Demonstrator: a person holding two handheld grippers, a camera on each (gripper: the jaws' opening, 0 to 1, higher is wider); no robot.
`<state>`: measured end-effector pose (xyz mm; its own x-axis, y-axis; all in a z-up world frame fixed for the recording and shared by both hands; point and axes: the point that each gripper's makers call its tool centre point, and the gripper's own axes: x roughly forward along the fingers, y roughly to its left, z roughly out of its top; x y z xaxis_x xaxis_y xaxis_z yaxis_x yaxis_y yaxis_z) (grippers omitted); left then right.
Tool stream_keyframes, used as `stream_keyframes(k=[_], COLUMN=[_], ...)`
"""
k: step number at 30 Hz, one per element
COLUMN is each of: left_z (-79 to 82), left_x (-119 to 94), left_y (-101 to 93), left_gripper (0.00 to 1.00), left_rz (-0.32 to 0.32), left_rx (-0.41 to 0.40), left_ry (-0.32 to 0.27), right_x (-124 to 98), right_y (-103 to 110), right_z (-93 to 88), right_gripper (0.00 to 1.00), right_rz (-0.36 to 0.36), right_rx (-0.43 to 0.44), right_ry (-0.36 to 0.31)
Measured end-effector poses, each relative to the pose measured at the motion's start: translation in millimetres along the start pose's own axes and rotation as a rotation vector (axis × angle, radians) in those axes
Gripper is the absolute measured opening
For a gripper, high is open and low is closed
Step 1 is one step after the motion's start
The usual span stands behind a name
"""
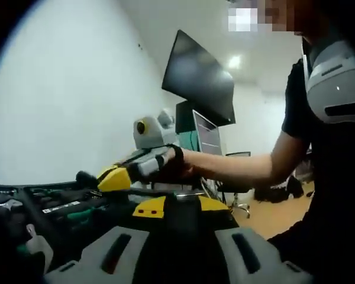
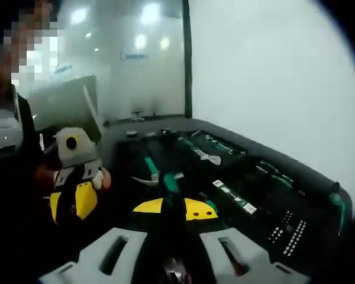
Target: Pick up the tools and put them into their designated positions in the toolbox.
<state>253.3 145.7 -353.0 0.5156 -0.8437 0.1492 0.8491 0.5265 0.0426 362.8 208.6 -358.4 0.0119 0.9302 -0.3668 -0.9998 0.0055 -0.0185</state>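
On the bench, seen from the right gripper view, I find the toolbox [image 2: 248, 195]: a wide black tray with many moulded compartments. Green-handled tools [image 2: 151, 165] lie in its middle part, long bars with white labels [image 2: 234, 198] rest to the right of them, and rows of small sockets [image 2: 290, 228] sit near the right corner. A green-handled tool [image 2: 170, 183] stands just ahead of my right gripper [image 2: 173, 266], and its dark lower end runs down between the two grey jaws, so I read this gripper as closed on that tool. At the left of this view the left gripper [image 2: 74, 198] shows with its yellow front, held by a person's hand [image 2: 100, 177], beside the toolbox edge.

From the left gripper view, I see the toolbox [image 1: 53, 204] at the lower left, with the labelled bars and green handles inside. My left gripper [image 1: 174, 260] has its jaws apart and they hold nothing. The right gripper [image 1: 115, 177] comes into this view above the tray, in a gloved hand [image 1: 165, 163]. Farther back a dark monitor [image 1: 198, 80] hangs by the white wall [image 1: 71, 89].
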Motion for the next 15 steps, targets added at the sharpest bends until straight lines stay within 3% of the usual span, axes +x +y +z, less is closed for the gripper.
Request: stream_keyframes(k=[4, 6, 10, 13, 14, 15], left_z=[0.0, -0.2, -1.2, -1.5, -1.3, -1.2], left_x=[0, 0, 0, 1, 0, 0], left_y=[0.2, 0.4, -0.5, -0.9, -0.9, -1.0], left_gripper=[0.15, 0.15, 0.15, 0.15, 0.15, 0.15], left_rz=[0.002, 0.003, 0.000, -0.002, -0.002, -0.001], left_rx=[0.001, 0.000, 0.004, 0.007, 0.007, 0.007], left_ry=[0.000, 0.001, 0.006, 0.008, 0.007, 0.007], right_x=[12, 12, 10, -15, -29, -48], right_y=[1, -1, -3, -16, -27, -44], right_z=[-12.9, -13.3, -12.7, 22.8, 36.5, 47.3], right_gripper=[0.09, 0.09, 0.10, 0.09, 0.09, 0.09], right_rz=[-0.006, -0.003, -0.032, -0.056, -0.101, -0.193], right_rx=[0.022, 0.108, 0.042, 0.143, 0.172, 0.192], right_ry=[0.064, 0.073, 0.068, -0.113, -0.186, -0.251])
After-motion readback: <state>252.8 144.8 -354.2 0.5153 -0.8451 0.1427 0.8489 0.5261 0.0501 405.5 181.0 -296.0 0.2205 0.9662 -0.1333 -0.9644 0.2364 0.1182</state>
